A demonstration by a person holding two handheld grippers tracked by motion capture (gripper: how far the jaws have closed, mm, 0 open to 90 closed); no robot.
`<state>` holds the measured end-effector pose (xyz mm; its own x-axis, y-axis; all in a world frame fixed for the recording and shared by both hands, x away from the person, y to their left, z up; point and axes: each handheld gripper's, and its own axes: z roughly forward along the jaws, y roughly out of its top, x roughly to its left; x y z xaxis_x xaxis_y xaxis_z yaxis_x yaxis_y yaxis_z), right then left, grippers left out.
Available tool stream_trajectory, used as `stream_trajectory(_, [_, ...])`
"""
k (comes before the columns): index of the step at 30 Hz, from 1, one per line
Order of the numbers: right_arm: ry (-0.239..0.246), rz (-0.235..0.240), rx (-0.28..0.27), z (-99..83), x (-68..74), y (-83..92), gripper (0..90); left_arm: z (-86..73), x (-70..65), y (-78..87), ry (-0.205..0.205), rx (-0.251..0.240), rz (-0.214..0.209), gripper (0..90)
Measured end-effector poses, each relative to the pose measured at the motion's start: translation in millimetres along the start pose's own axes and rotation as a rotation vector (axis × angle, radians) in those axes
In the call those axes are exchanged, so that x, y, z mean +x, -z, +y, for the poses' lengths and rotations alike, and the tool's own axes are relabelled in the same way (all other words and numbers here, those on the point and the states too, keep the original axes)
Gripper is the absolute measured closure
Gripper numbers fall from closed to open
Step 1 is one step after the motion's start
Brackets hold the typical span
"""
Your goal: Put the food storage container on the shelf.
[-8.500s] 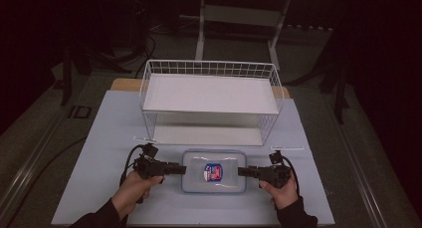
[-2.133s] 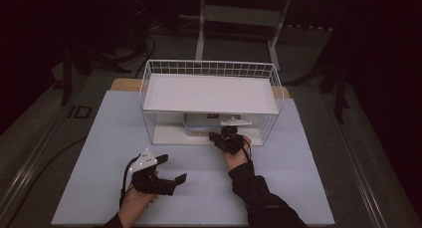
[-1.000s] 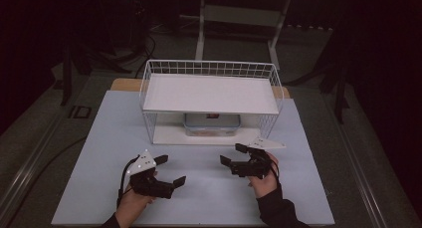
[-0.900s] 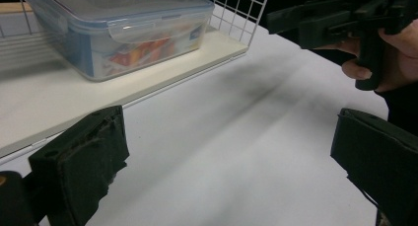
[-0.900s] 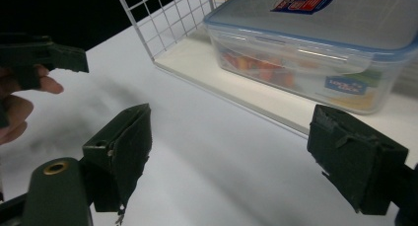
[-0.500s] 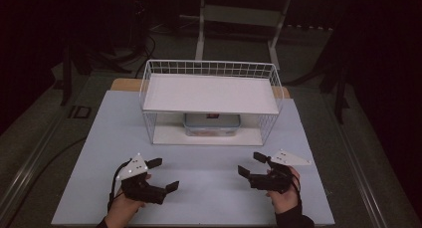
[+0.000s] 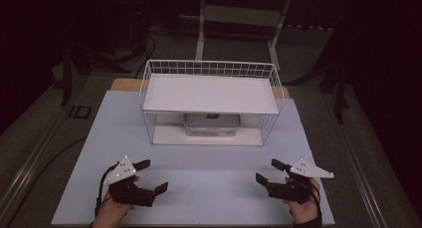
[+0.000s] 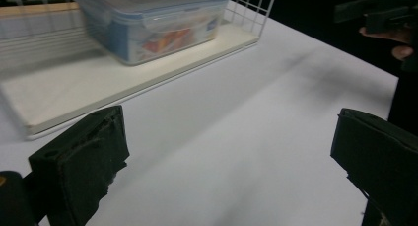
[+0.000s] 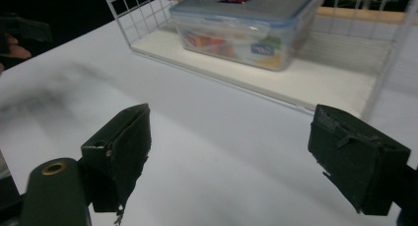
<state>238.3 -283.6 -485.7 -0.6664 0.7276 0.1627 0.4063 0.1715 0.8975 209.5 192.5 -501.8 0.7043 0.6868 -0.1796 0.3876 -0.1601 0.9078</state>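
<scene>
Container [image 7: 212,125] sits under wire shelf [image 7: 211,93] on white table [image 7: 209,183]; both grippers gape empty.

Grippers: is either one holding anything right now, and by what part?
Nothing. Left gripper and right gripper are open; the container sits on the rack's lower shelf.

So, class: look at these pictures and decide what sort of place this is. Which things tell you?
Probably a lab or workshop set up for recording, not a home. A white-topped table stands alone on a dark floor with cables, a wire shelf rack holds one lidded plastic box, and a metal stand sits behind.
</scene>
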Motion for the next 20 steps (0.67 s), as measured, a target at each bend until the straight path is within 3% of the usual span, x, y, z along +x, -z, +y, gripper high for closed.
stream_trajectory(4, [-0.015, 0.004, 0.018, -8.4, -6.2, 5.6, 16.2, -4.0, 4.6, 6.0, 0.017, 0.003, 0.014, 0.9])
stream_trajectory(8, [-0.015, 0.015, 0.029, -13.3, -9.3, 9.5, 16.1, -5.3, 6.5, 9.5, 0.01, 0.001, 0.037, 0.9])
stream_trajectory(13, [-0.04, 0.02, 0.04, -16.7, -15.6, 7.9, 16.0, -6.0, 11.4, 8.5, 0.013, -0.001, 0.073, 0.9])
stream_trajectory(20, [-0.059, 0.016, 0.057, -19.2, -18.8, 4.8, 15.9, -6.8, 15.5, 7.2, 0.038, 0.003, 0.088, 0.9])
